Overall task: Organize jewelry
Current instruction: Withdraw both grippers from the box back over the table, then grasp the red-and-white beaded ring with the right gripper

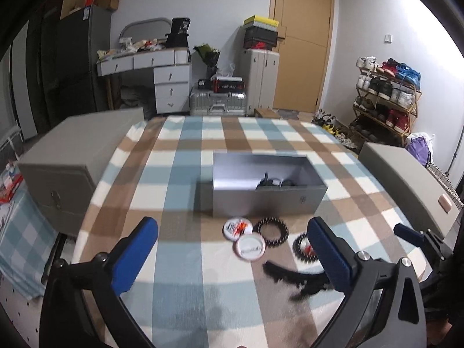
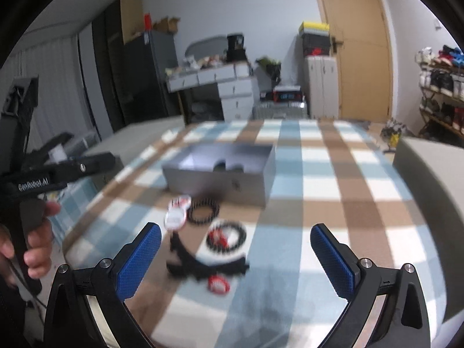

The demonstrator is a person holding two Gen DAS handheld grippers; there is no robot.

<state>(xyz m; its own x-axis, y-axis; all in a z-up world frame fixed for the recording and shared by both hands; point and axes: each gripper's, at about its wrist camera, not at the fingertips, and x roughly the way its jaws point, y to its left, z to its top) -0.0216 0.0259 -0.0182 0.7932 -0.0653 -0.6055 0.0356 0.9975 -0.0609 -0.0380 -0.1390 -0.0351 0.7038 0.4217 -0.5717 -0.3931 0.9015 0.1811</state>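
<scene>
An open grey box (image 1: pixel 269 203) (image 2: pixel 220 182) stands mid-table with dark items (image 1: pixel 272 182) inside. In front of it lie two round white tags (image 1: pixel 235 228) (image 2: pixel 174 217), a black beaded bracelet (image 1: pixel 273 231) (image 2: pixel 203 210), a second beaded bracelet on a white card (image 1: pixel 301 245) (image 2: pixel 226 236), a long black toothed piece (image 1: pixel 293 278) (image 2: pixel 203 266) and a small red-and-white tag (image 2: pixel 218 284). My left gripper (image 1: pixel 232 226) is open above the tags, holding nothing. My right gripper (image 2: pixel 235 229) is open over the carded bracelet, also holding nothing.
A checked cloth (image 1: pixel 185 174) covers the table. Large grey storage boxes stand at its left (image 1: pixel 75 168) and right (image 1: pixel 406 174) edges. A person's hand (image 2: pixel 37 249) holds the left gripper's handle. A desk, suitcases, a door and a shoe rack (image 1: pixel 385 98) are behind.
</scene>
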